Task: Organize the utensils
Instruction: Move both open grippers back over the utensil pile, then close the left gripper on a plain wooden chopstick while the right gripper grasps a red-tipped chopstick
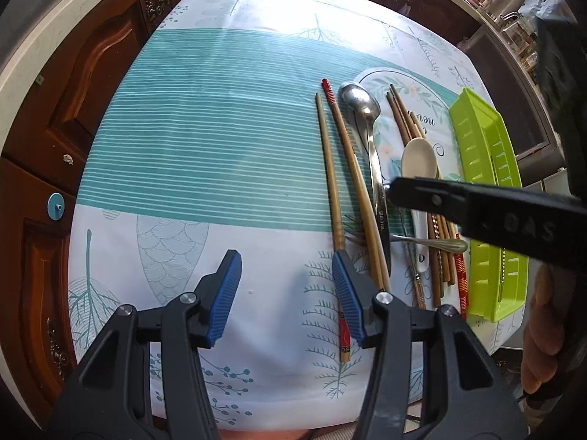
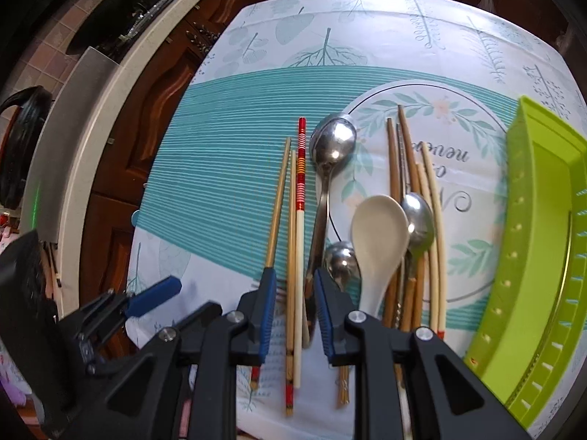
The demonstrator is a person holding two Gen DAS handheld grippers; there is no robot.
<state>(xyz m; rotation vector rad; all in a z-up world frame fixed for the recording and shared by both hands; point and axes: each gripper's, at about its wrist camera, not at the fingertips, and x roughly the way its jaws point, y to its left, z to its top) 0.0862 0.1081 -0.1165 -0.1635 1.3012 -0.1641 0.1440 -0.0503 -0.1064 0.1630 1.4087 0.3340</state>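
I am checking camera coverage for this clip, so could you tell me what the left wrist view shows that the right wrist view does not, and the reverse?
Only the left wrist view shows a fork lying crosswise under the white spoon's handle. Only the right wrist view shows two smaller steel spoons, which the right gripper hides in the other view. Both show the large steel spoon, the white spoon, chopsticks and the green tray.

Lime-green tray (image 2: pixel 532 256), teal-striped leaf-print tablecloth (image 1: pixel 205 146), cream spoon (image 2: pixel 378 242).
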